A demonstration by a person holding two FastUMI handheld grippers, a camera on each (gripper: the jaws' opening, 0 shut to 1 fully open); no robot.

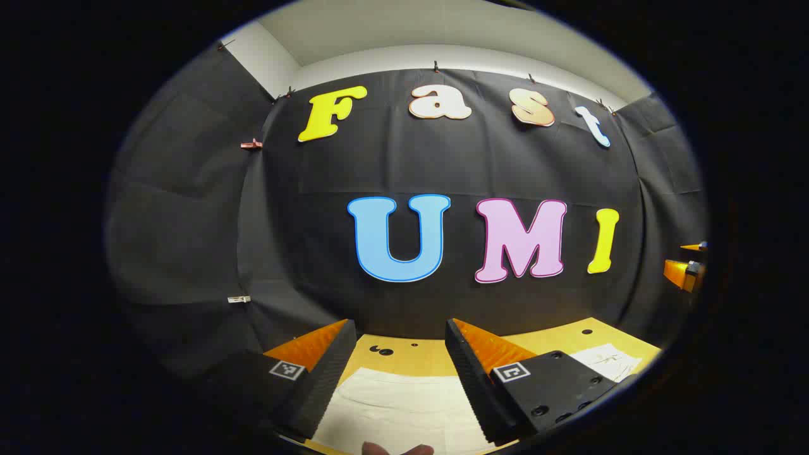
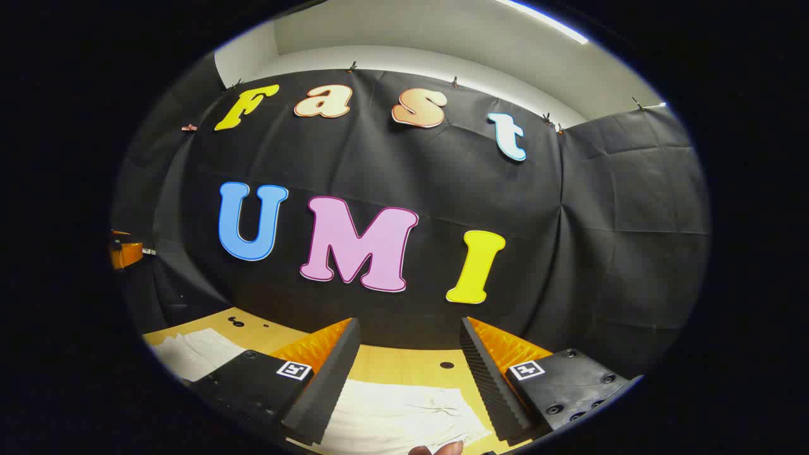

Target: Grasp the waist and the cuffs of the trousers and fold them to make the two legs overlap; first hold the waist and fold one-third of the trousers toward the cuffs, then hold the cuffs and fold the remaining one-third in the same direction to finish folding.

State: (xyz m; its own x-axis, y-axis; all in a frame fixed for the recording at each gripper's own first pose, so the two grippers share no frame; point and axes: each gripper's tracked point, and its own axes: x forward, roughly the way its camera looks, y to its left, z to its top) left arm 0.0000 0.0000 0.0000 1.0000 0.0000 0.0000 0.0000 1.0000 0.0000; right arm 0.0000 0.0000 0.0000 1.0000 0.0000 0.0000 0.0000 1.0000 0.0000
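The pale cream trousers (image 1: 395, 404) lie flat on the wooden table (image 1: 417, 354) below my left gripper (image 1: 399, 354), which hangs above them, open, with nothing between its fingers. More of the cloth (image 1: 610, 361) shows at the right of that view. In the right gripper view the trousers (image 2: 404, 414) lie below my right gripper (image 2: 411, 354), also open and empty, and another part of them (image 2: 193, 354) lies at the left. The other gripper (image 1: 686, 272) shows at the right edge of the left gripper view, and at the left edge (image 2: 126, 249) of the right gripper view.
The wooden table (image 2: 404, 363) has small dark holes (image 2: 447, 365) and runs back to the black cloth wall (image 2: 392, 158). A fingertip (image 1: 398, 449) shows at the bottom edge of the left gripper view, and another fingertip (image 2: 436, 449) in the right gripper view.
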